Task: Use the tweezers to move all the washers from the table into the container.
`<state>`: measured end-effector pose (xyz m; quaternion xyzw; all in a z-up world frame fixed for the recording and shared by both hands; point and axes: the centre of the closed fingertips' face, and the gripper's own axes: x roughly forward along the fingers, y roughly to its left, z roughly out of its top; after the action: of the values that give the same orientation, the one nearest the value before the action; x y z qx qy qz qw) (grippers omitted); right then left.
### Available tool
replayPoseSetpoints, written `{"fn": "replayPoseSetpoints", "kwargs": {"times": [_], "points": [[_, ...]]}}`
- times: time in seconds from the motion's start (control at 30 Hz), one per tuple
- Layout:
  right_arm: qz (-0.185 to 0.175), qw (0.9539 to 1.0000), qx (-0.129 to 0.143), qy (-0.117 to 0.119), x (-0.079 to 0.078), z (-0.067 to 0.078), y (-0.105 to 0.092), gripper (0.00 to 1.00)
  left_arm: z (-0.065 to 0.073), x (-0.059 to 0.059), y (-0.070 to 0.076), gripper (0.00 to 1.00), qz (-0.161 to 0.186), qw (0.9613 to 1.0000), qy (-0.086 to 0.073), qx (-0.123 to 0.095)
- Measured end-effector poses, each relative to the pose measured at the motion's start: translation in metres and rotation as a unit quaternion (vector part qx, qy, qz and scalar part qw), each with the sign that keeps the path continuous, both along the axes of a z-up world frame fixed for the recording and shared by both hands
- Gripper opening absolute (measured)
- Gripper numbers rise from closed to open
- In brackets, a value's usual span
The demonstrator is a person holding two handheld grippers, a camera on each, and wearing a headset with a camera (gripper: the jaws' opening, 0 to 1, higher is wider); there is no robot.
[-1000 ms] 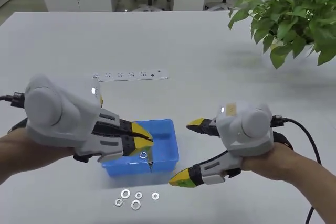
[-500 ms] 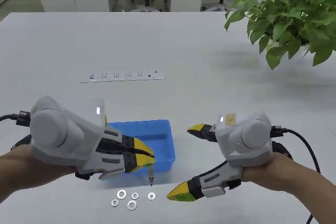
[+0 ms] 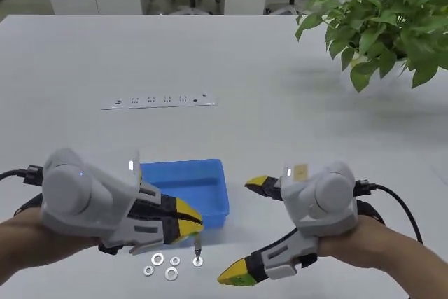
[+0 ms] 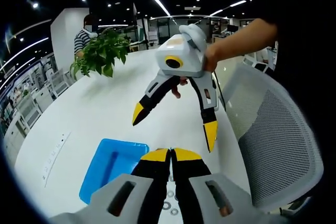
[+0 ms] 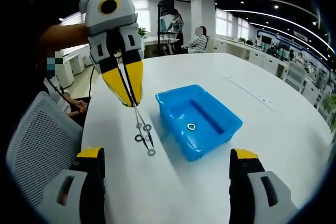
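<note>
Left gripper, jaws pressed shut on the tweezers, points their tips down at the washers clustered on the white surface, just in front of the blue container; 1 washer lies inside it. Right gripper hovers near the container, jaws spread wide and holding nothing

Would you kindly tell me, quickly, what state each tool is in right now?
Left tool: closed, holding the tweezers.
Right tool: open, holding nothing.
</note>
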<state>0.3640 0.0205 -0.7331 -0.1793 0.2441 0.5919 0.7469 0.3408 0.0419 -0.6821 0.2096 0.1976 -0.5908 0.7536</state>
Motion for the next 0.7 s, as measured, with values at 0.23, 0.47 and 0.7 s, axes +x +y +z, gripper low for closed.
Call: {"fn": "replayPoseSetpoints", "kwargs": {"times": [0.23,0.47,0.7], "points": [[0.001,1.0,-0.002,0.007,-0.0045,-0.0038,0.0,1.0,-0.0065,-0.0004,0.0016,0.06,0.005,1.0,0.006,-0.001],[0.002,0.9999,-0.004,0.011,-0.008,-0.0064,-0.0003,0.99,-0.0082,-0.0007,0.0001,0.06,0.005,0.9999,0.008,-0.004],[0.001,0.9999,-0.006,0.015,-0.0095,-0.008,-0.0009,0.99,-0.0086,-0.0006,-0.0023,0.06,0.005,0.9999,0.01,-0.007]]}}
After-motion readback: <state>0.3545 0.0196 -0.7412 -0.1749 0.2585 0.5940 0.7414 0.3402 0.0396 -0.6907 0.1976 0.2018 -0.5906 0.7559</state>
